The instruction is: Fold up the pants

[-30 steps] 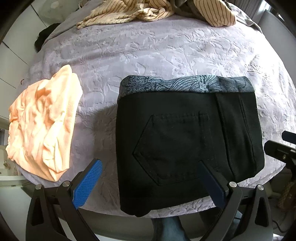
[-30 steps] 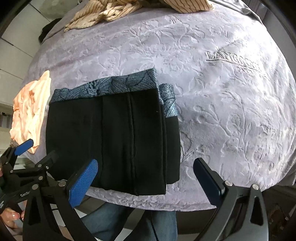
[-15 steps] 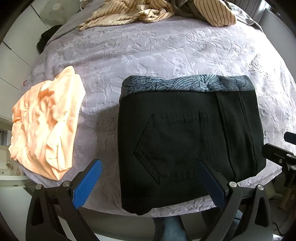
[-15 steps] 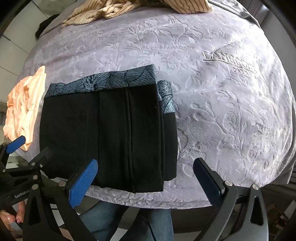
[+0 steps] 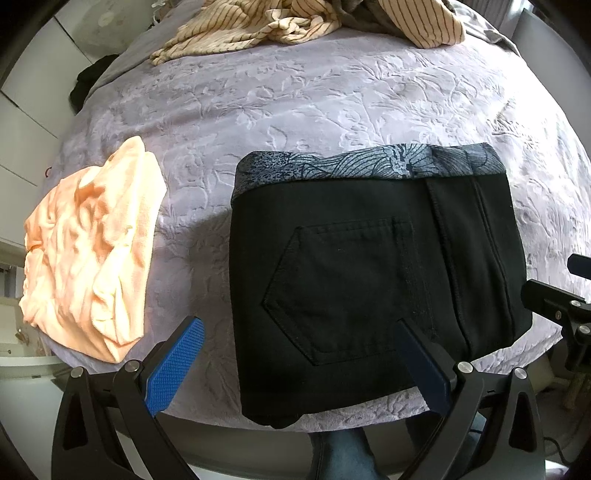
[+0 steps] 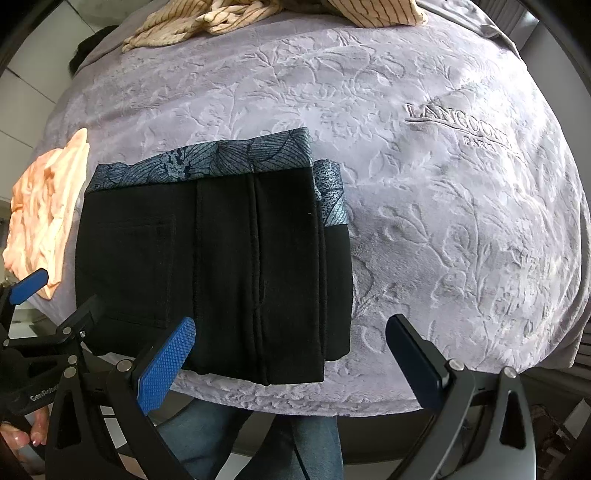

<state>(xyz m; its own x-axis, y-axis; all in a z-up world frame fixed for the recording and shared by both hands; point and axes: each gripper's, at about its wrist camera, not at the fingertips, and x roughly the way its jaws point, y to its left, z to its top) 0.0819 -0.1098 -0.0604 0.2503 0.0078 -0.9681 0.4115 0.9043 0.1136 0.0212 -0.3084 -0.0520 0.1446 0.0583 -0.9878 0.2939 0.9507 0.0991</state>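
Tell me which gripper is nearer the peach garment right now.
Left. The left gripper hangs at the bed's near edge, its left jaw just beside the peach garment. The right gripper sits farther right, with the folded black pants between it and the garment.

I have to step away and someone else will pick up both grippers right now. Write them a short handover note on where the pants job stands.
Left gripper: open, holding nothing, hovering at the near edge over the pants.
Right gripper: open, empty, just right of the bundle's near edge.
Black pants: folded into a compact rectangle on the lilac bedspread, patterned waistband facing away; one lower layer sticks out on the right side.
Peach garment lies left, striped clothes at the far end.
Left: perhaps square up the protruding layer.
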